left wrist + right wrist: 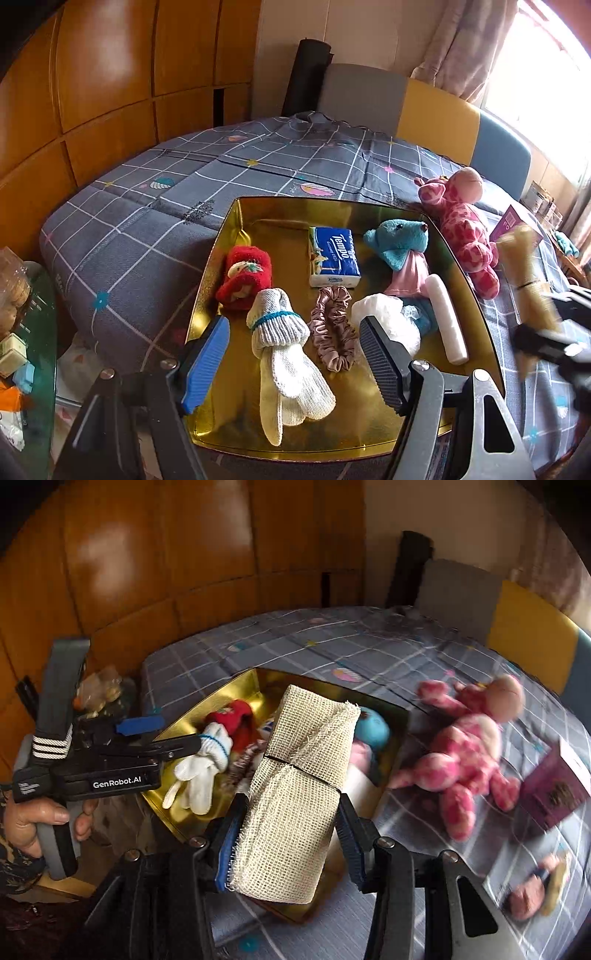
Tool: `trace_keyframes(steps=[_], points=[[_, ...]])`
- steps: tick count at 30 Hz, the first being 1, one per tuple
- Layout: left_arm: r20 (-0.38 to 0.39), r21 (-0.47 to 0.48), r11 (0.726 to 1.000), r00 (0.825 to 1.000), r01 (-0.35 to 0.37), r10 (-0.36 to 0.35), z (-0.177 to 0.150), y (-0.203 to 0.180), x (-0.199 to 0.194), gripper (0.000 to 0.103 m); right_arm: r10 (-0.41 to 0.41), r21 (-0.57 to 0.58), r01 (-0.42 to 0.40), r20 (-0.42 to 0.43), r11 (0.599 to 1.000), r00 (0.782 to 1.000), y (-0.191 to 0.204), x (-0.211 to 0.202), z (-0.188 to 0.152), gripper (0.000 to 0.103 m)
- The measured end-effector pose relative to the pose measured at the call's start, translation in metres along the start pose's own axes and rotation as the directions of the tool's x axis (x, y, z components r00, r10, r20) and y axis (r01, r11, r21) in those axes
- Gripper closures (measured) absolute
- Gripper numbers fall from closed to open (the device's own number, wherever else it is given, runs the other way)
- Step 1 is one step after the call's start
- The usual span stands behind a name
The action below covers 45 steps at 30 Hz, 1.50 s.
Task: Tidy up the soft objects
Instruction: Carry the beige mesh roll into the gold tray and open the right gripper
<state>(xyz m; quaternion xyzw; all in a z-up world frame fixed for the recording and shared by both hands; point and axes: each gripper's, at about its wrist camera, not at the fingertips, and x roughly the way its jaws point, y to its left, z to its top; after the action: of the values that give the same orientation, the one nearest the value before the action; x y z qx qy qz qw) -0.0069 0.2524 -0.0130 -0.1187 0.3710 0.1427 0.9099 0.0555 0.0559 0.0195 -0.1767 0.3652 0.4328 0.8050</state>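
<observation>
1. Ahead of me stands a wall of glossy orange-brown wooden cabinet panels (pixel 110 74).
2. The bed cover (pixel 177 177) is grey with white checks.
3. A headboard (pixel 436 110) of grey, yellow and blue blocks backs it.
4. Daylight floods through the window (pixel 546 66), beside pale curtains (pixel 465 48).

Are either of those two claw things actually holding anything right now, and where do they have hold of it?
The right gripper holds a folded beige mesh cloth, jaws pressing its two sides near the lower end. The left gripper holds nothing, jaws open over the gold tray.
</observation>
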Motion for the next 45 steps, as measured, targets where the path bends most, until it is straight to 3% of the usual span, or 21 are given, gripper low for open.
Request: trace_keyframes(steps=[6, 13, 18, 27, 28, 30, 31, 36, 45], points=[[0.005, -0.017, 1.000, 1.000, -0.013, 0.013, 0.002, 0.006, 0.001, 0.029, 0.009, -0.138, -0.024, -0.107, 0.990, 0.994, 0.030, 0.060, 0.002, 0.055], [-0.007, -0.024, 1.000, 1.000, -0.017, 0.017, 0.001, 0.008, 0.005, 0.029, 0.067, -0.057, -0.079, -0.199, 0.995, 0.978, 0.021, 0.085, -0.009, 0.054], [-0.013, -0.030, 0.999, 1.000, -0.025, 0.025, -0.001, 0.010, 0.008, 0.029, 0.118, 0.019, -0.117, -0.149, 0.993, 0.982, 0.014, 0.071, -0.012, 0.048], [-0.004, -0.027, 0.999, 1.000, -0.029, 0.029, 0.000, 0.009, 0.005, 0.028, 0.157, 0.112, -0.149, -0.066, 0.982, 0.985, 0.010, 0.058, -0.010, 0.048], [-0.001, -0.027, 0.999, 1.000, -0.029, 0.029, 0.000, 0.008, 0.004, 0.027, 0.157, 0.124, -0.148, -0.062, 0.981, 0.986, 0.009, 0.061, -0.008, 0.049], [0.006, -0.027, 0.999, 0.999, -0.032, 0.033, 0.001, 0.008, 0.002, 0.026, 0.161, 0.140, -0.152, -0.058, 0.978, 0.985, 0.008, 0.062, -0.006, 0.066], [0.008, -0.028, 0.999, 0.999, -0.033, 0.033, 0.001, 0.008, 0.002, 0.025, 0.162, 0.148, -0.151, -0.064, 0.977, 0.985, 0.008, 0.067, -0.005, 0.068], [0.007, -0.025, 0.999, 0.999, -0.035, 0.035, 0.002, 0.008, 0.002, 0.025, 0.154, 0.169, -0.135, -0.111, 0.976, 0.982, 0.011, 0.085, -0.008, 0.068], [0.025, -0.009, 0.999, 0.999, -0.032, 0.032, 0.003, 0.004, -0.004, 0.025, 0.100, 0.145, -0.090, -0.064, 0.985, 0.993, 0.009, 0.061, -0.015, 0.065]])
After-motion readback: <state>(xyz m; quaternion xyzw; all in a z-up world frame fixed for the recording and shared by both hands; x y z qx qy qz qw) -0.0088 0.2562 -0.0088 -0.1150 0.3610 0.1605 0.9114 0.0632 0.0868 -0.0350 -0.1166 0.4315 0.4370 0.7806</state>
